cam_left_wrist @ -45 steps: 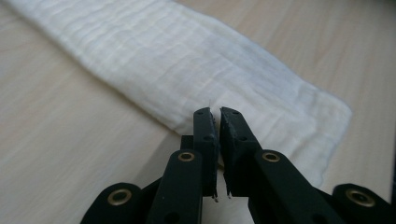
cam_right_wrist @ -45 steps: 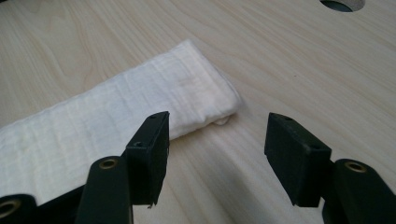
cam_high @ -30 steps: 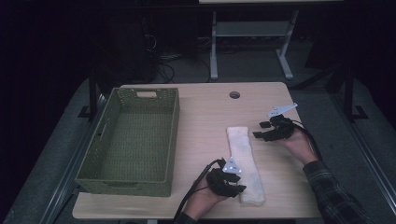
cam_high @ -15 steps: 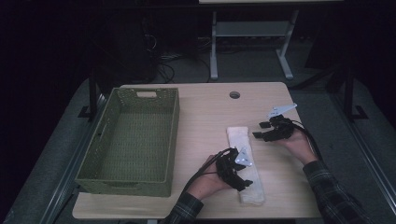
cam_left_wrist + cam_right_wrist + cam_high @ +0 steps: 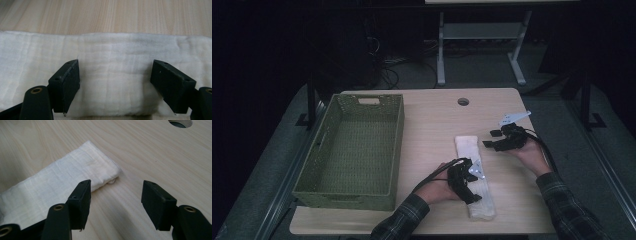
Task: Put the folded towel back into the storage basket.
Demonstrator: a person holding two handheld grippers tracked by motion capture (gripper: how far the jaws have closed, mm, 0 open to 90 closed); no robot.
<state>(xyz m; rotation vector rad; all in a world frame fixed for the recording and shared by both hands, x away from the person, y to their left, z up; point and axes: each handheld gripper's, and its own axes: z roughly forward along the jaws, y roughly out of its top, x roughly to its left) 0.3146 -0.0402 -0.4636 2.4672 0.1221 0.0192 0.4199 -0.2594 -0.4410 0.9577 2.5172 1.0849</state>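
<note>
The left gripper [image 5: 470, 186] is now sitting higher along the cloth [image 5: 473, 175] than a second ago, nearer the strip's middle, and its jaws have just been opening. The fold it was working on is probably set, and the hand is likely lining up for the next fold or a lift. In the left gripper view, its jaws are standing spread wide over the cloth [image 5: 105, 75], pinching nothing.

The cloth is lying as a long folded strip in the lower centre-right of the high view, on the worktop [image 5: 432, 125], right of the basket [image 5: 357, 150].

The right gripper [image 5: 494, 138] is hovering just right of the strip's far end, jaws apart and empty, one jaw overlapping the cloth edge [image 5: 62, 187] in the right gripper view.
</note>
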